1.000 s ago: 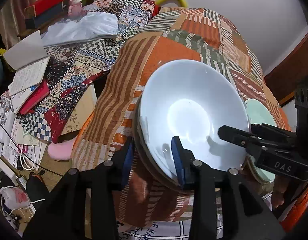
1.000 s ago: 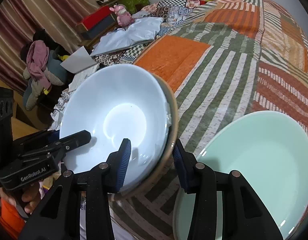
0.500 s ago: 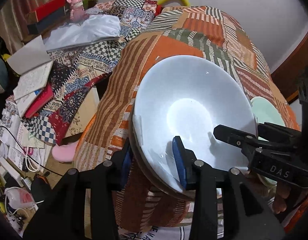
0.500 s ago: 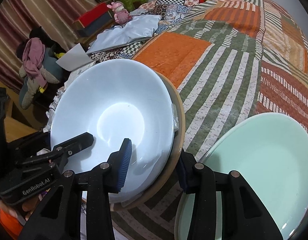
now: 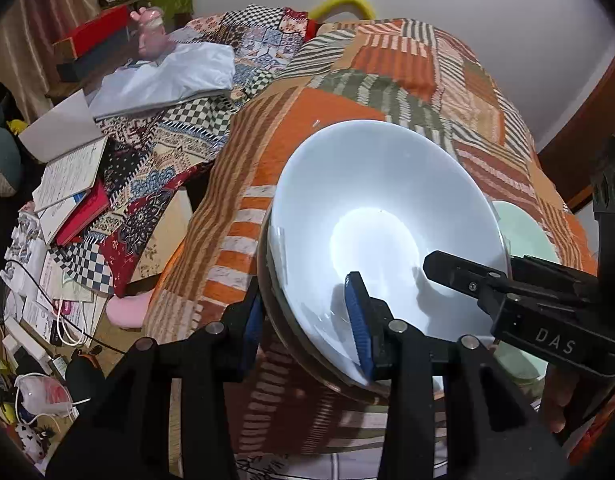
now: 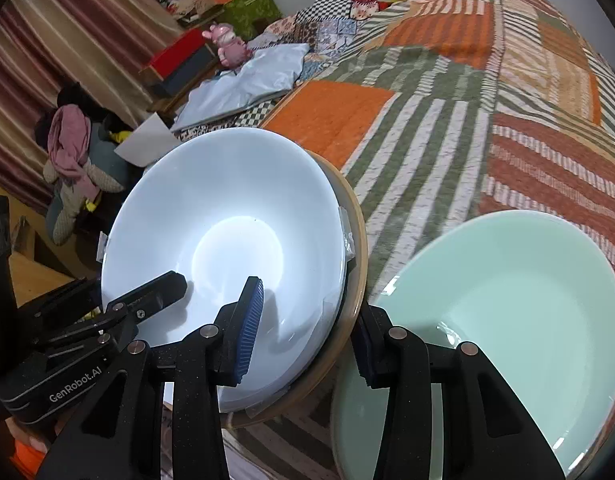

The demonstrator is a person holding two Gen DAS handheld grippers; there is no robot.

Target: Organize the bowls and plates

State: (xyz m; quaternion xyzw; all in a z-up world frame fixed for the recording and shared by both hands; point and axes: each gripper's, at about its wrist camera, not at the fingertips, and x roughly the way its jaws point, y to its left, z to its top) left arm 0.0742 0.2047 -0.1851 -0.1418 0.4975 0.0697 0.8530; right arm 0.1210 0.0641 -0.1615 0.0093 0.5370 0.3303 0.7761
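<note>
Clamping opposite near edges of one stack, the left gripper [image 5: 307, 320] and right gripper [image 6: 307, 332] stand narrowly parted, each closed on the white bowl [image 6: 235, 240] nested in a tan bowl [image 6: 357, 248]. Beside it, a mint-green plate [image 6: 507, 304] lies on the patchwork quilt [image 6: 447, 120].

Left gripper [image 5: 305, 330] angled down, jaws clamped on stacked dishes' rim [image 5: 279, 320]. Right gripper [image 6: 307, 330] angled down, clamped on opposite rim. Fingers [image 5: 555, 396] under right gripper.

Home bedroom, patchwork quilt [image 6: 447, 92] on bed, striped curtains [image 6: 67, 40], floor clutter
</note>
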